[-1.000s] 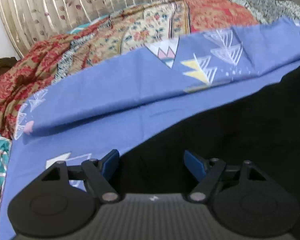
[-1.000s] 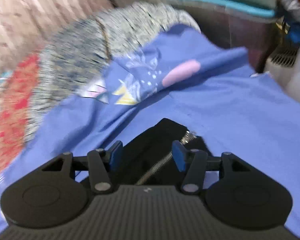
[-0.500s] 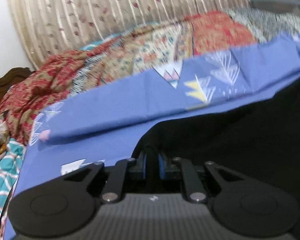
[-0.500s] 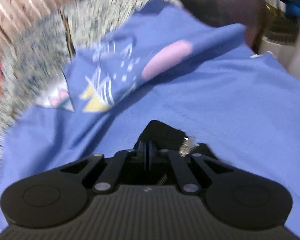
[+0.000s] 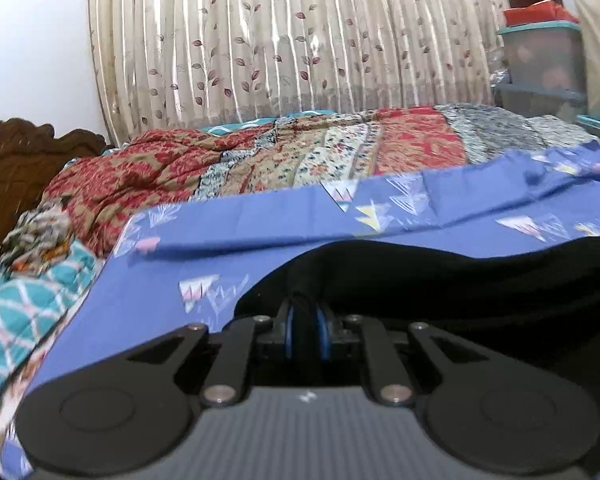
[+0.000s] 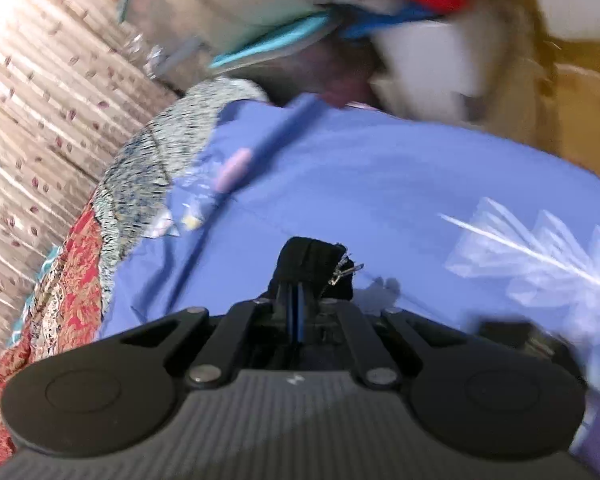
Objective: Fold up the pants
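Note:
The black pants (image 5: 480,280) lie on a blue patterned bedsheet (image 5: 260,224) and stretch off to the right in the left wrist view. My left gripper (image 5: 305,330) is shut on a raised fold of the pants at their left edge. In the right wrist view my right gripper (image 6: 296,316) is shut on a black corner of the pants (image 6: 308,258) beside a metal zipper (image 6: 342,270), held above the bedsheet (image 6: 380,184). The right wrist view is tilted and blurred.
A red and beige patchwork quilt (image 5: 260,156) lies bunched along the far side of the bed. A leaf-print curtain (image 5: 292,40) hangs behind it. A wooden headboard (image 5: 16,152) is at the left. Plastic storage bins (image 5: 540,64) stand at the right.
Both grippers have gone from open to shut on the pants. Both have then lifted, and the right wrist view has tilted with the fabric raised off the sheet.

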{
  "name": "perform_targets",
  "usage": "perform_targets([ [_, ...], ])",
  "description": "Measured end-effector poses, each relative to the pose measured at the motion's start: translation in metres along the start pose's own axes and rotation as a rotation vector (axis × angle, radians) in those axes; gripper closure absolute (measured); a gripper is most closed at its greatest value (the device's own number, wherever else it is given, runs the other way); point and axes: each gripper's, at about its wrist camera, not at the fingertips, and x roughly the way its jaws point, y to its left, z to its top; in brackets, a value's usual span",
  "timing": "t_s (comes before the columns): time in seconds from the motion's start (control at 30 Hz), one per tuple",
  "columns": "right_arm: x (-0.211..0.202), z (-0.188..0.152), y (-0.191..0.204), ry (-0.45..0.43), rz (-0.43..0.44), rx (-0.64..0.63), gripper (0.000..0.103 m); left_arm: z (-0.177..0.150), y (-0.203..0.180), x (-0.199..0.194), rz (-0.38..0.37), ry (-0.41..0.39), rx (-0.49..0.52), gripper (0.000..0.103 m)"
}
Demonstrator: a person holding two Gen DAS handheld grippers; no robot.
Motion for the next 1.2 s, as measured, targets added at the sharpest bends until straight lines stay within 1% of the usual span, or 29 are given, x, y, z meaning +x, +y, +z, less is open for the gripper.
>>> perform_targets([
  [0.1, -0.028, -0.025, -0.063, 0.027, -0.039, 0.082, 0.098, -0.033, -0.004, -0.032, -0.023, 0.040, 0.017, 0.092],
  [0.2, -0.040, -0.052, -0.119, 0.054, -0.088, 0.185, 0.098, -0.065, -0.010, -0.050, -0.041, 0.103, 0.000, 0.091],
  [0.27, -0.038, -0.067, -0.145, 0.071, -0.100, 0.269, 0.098, -0.081, -0.016, -0.056, -0.042, 0.131, -0.002, 0.090],
  [0.3, -0.036, -0.069, -0.149, 0.077, -0.103, 0.278, 0.098, -0.087, -0.020, -0.057, -0.040, 0.133, 0.011, 0.087],
  [0.37, -0.029, -0.071, -0.139, 0.075, -0.127, 0.247, 0.096, -0.097, -0.024, -0.057, -0.024, 0.151, 0.038, 0.082],
  [0.4, -0.026, -0.070, -0.130, 0.068, -0.148, 0.217, 0.095, -0.101, -0.023, -0.059, -0.029, 0.166, 0.038, 0.080],
  [0.47, -0.026, -0.066, -0.116, 0.043, -0.174, 0.186, 0.087, -0.102, -0.016, -0.067, -0.057, 0.187, 0.017, 0.071],
  [0.5, -0.029, -0.065, -0.108, 0.023, -0.177, 0.169, 0.086, -0.102, -0.007, -0.076, -0.096, 0.186, -0.008, 0.068],
  [0.53, -0.032, -0.063, -0.103, 0.001, -0.181, 0.153, 0.083, -0.100, 0.004, -0.085, -0.135, 0.175, -0.044, 0.063],
  [0.57, -0.038, -0.062, -0.095, -0.039, -0.200, 0.124, 0.073, -0.099, 0.016, -0.093, -0.161, 0.159, -0.093, 0.059],
  [0.6, -0.047, -0.061, -0.090, -0.080, -0.220, 0.086, 0.067, -0.095, 0.036, -0.099, -0.180, 0.141, -0.169, 0.055],
  [0.63, -0.053, -0.062, -0.082, -0.119, -0.239, 0.045, 0.060, -0.091, 0.052, -0.102, -0.184, 0.127, -0.233, 0.047],
  [0.67, -0.059, -0.062, -0.078, -0.153, -0.249, 0.007, 0.060, -0.086, 0.070, -0.102, -0.170, 0.105, -0.302, 0.040],
  [0.7, -0.063, -0.064, -0.070, -0.181, -0.251, -0.031, 0.060, -0.081, 0.084, -0.098, -0.148, 0.090, -0.355, 0.037],
  [0.73, -0.064, -0.065, -0.064, -0.192, -0.250, -0.054, 0.060, -0.076, 0.096, -0.090, -0.130, 0.085, -0.378, 0.031],
  [0.77, -0.064, -0.067, -0.058, -0.197, -0.246, -0.071, 0.060, -0.068, 0.106, -0.074, -0.113, 0.107, -0.409, 0.026],
  [0.83, -0.060, -0.070, -0.050, -0.188, -0.229, -0.094, 0.060, -0.058, 0.111, -0.039, -0.095, 0.179, -0.416, 0.022],
  [0.87, -0.064, -0.071, -0.056, -0.174, -0.213, -0.106, 0.060, -0.054, 0.109, -0.019, -0.091, 0.214, -0.402, 0.019],
  [0.9, -0.062, -0.075, -0.051, -0.156, -0.200, -0.120, 0.060, -0.053, 0.104, 0.002, -0.106, 0.255, -0.390, 0.016],
  [0.93, -0.059, -0.078, -0.047, -0.140, -0.194, -0.133, 0.060, -0.053, 0.100, 0.023, -0.138, 0.301, -0.393, 0.013],
  [0.97, -0.057, -0.081, -0.045, -0.124, -0.190, -0.144, 0.060, -0.053, 0.096, 0.042, -0.181, 0.348, -0.406, 0.014],
  [1.0, -0.054, -0.085, -0.043, -0.107, -0.189, -0.155, 0.060, -0.054, 0.089, 0.060, -0.242, 0.394, -0.422, 0.020],
  [1.03, -0.054, -0.089, -0.043, -0.092, -0.190, -0.161, 0.060, -0.053, 0.080, 0.072, -0.273, 0.407, -0.409, 0.053],
  [1.07, -0.049, -0.094, -0.039, -0.074, -0.192, -0.166, 0.060, -0.050, 0.067, 0.076, -0.254, 0.402, -0.352, 0.087],
  [1.1, -0.045, -0.100, -0.037, -0.054, -0.194, -0.174, 0.060, -0.044, 0.053, 0.076, -0.193, 0.360, -0.262, 0.095],
  [1.13, -0.041, -0.106, -0.033, -0.036, -0.194, -0.185, 0.060, -0.036, 0.047, 0.069, -0.138, 0.279, -0.202, 0.096],
  [1.17, -0.041, -0.111, -0.031, -0.023, -0.191, -0.197, 0.060, -0.028, 0.047, 0.056, -0.078, 0.158, -0.186, 0.096],
  [1.2, -0.041, -0.117, -0.025, -0.012, -0.182, -0.215, 0.060, -0.022, 0.050, 0.037, 0.001, 0.000, -0.164, 0.097],
])
